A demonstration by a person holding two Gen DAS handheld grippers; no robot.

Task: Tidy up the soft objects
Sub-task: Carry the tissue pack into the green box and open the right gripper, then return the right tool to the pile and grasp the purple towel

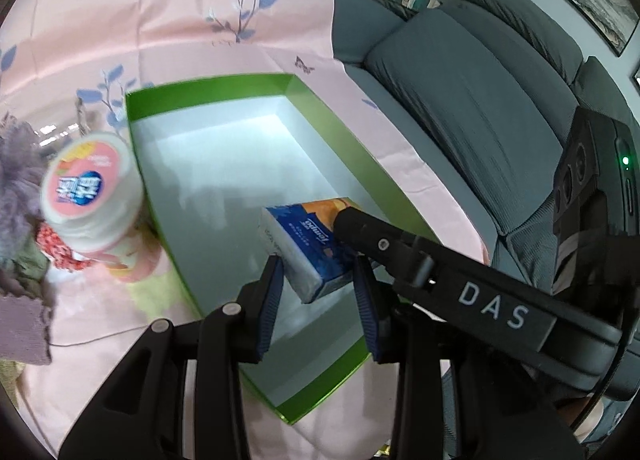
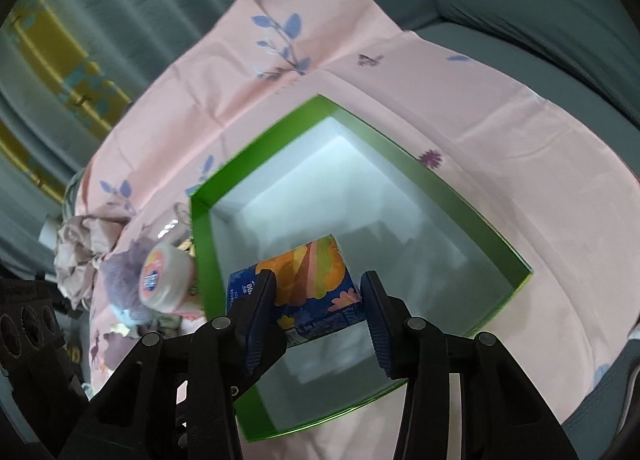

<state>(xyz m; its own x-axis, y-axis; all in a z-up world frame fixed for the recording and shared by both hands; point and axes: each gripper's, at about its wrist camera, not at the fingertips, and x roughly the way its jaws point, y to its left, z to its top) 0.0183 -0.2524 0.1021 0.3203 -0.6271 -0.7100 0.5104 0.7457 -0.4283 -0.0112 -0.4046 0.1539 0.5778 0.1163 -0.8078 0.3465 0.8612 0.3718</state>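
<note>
A blue and orange tissue pack (image 2: 312, 284) hangs tilted over the white floor of a green-rimmed box (image 2: 440, 188), near its front corner. My right gripper (image 2: 318, 278) is shut on the pack, one pad on each side. In the left wrist view the right gripper reaches in from the right, and one of its fingers (image 1: 360, 226) lies against the pack (image 1: 296, 244). My left gripper (image 1: 318, 260) hovers open just short of the pack's near end and holds nothing. The box (image 1: 208, 90) sits on a pink floral cloth (image 1: 180, 20).
Left of the box lie a round white tissue roll with a pink label (image 1: 86, 184), a fluffy purple item (image 1: 16, 180), a red-and-white knit piece (image 1: 56, 248) and crumpled fabric (image 2: 76, 252). A grey sofa (image 1: 460, 100) runs along the right, with curtains (image 2: 100, 20) behind.
</note>
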